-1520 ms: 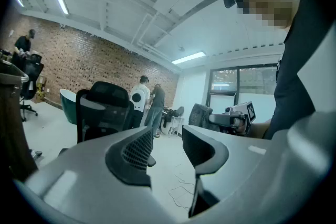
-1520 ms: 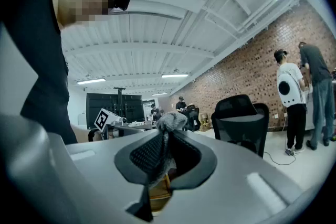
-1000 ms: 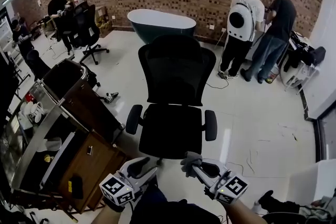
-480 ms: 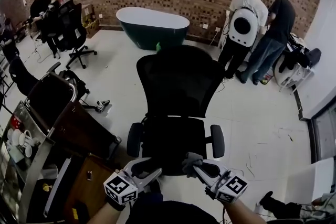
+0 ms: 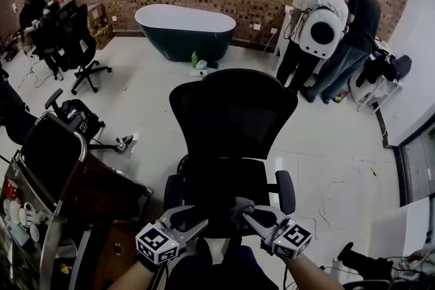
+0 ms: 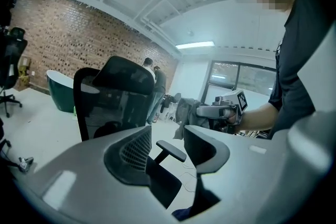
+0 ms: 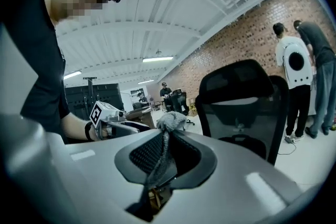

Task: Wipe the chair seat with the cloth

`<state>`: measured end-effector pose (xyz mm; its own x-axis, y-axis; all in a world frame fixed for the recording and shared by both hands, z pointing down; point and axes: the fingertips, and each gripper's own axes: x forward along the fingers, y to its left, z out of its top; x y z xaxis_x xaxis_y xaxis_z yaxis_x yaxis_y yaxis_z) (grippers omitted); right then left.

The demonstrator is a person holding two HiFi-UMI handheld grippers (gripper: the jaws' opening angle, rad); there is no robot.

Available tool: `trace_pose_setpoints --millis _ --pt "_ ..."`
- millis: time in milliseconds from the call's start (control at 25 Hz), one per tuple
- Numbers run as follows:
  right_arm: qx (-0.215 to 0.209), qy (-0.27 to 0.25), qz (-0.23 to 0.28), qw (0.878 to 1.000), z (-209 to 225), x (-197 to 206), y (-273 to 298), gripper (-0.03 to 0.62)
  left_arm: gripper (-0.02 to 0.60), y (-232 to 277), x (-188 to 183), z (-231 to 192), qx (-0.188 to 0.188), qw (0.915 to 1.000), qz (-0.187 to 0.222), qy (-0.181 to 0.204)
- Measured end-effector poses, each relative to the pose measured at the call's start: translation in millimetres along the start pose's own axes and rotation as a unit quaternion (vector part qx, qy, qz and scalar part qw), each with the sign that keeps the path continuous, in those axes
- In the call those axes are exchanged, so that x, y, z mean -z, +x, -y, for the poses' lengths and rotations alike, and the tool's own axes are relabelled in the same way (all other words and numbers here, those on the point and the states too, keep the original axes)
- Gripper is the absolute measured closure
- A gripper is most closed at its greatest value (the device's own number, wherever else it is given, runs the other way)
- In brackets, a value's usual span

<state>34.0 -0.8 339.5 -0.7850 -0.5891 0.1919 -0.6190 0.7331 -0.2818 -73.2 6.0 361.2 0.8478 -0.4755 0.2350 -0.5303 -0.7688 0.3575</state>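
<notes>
your right gripper (image 5: 247, 212) is clamping the crumpled grey cloth (image 5: 239, 203) between its jaws, by the front edge of the black mesh office chair's seat (image 5: 221, 183). your left gripper (image 5: 193, 218) is hovering just beside it, jaws apart and empty.

Chair (image 5: 230, 120) in front — bathtub (image 5: 185, 29) behind

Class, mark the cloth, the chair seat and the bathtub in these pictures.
cloth (image 7: 169, 121): right gripper view, on its bunched top end.
chair seat (image 5: 224, 187): head view, middle of the cushion.
bathtub (image 5: 180, 44): head view, dark outer wall.
</notes>
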Motion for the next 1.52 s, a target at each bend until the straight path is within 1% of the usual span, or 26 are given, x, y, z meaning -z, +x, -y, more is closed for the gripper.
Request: trace_pose_setpoints --millis 40,120,200,280,480,560,680,760,840,960,1080,1160,1240,1320,1400,1520 --pt "-0.002 0.001 -0.013 1.000 10 8 9 0.548 0.368 5 2 -7 -0.001 1.0000 -0.004 -0.004" --pt "-0.015 0.019 -0.029 0.999 29 22 29 0.548 0.364 17 10 -20 -0.006 0.9998 -0.013 -0.014" --pt "-0.031 0.044 -0.060 0.997 50 48 52 0.548 0.358 28 23 -35 -0.016 0.9992 -0.025 -0.027" --pt "-0.042 0.058 -0.099 0.993 74 80 80 0.548 0.351 39 39 -52 -0.031 0.9981 -0.034 -0.040" --pt "-0.042 0.037 -0.183 0.982 145 154 156 0.548 0.345 77 77 -99 -0.059 0.9948 -0.054 -0.064" --pt "-0.046 0.033 -0.214 0.975 163 188 188 0.548 0.345 85 91 -114 -0.070 0.9932 -0.050 -0.078" --pt "-0.037 0.047 -0.253 0.966 193 237 238 0.548 0.341 96 112 -139 -0.078 0.9913 -0.045 -0.096" --pt "-0.035 0.046 -0.274 0.960 207 267 274 0.548 0.339 100 126 -156 -0.088 0.9900 -0.041 -0.102" --pt "-0.031 0.037 -0.293 0.955 219 296 305 0.548 0.336 103 139 -172 -0.099 0.9887 -0.037 -0.107" --pt "-0.022 0.019 -0.315 0.949 235 335 345 0.548 0.336 106 151 -200 -0.115 0.9858 -0.020 -0.120" --pt "-0.034 -0.011 -0.328 0.944 233 367 382 0.548 0.336 102 161 -218 -0.127 0.9837 -0.014 -0.127" --pt "-0.041 -0.029 -0.348 0.936 229 384 393 0.549 0.336 104 166 -222 -0.125 0.9838 -0.017 -0.127" --pt "-0.050 -0.055 -0.377 0.923 229 402 395 0.549 0.336 109 171 -226 -0.122 0.9835 -0.017 -0.132" --pt "-0.058 -0.091 -0.396 0.912 233 413 393 0.548 0.336 114 178 -228 -0.118 0.9832 -0.019 -0.138" --pt "-0.059 -0.103 -0.402 0.908 241 419 385 0.549 0.336 119 182 -228 -0.114 0.9829 -0.021 -0.143" --pt "-0.041 -0.091 -0.413 0.905 267 424 359 0.549 0.336 130 180 -225 -0.104 0.9836 -0.026 -0.145"
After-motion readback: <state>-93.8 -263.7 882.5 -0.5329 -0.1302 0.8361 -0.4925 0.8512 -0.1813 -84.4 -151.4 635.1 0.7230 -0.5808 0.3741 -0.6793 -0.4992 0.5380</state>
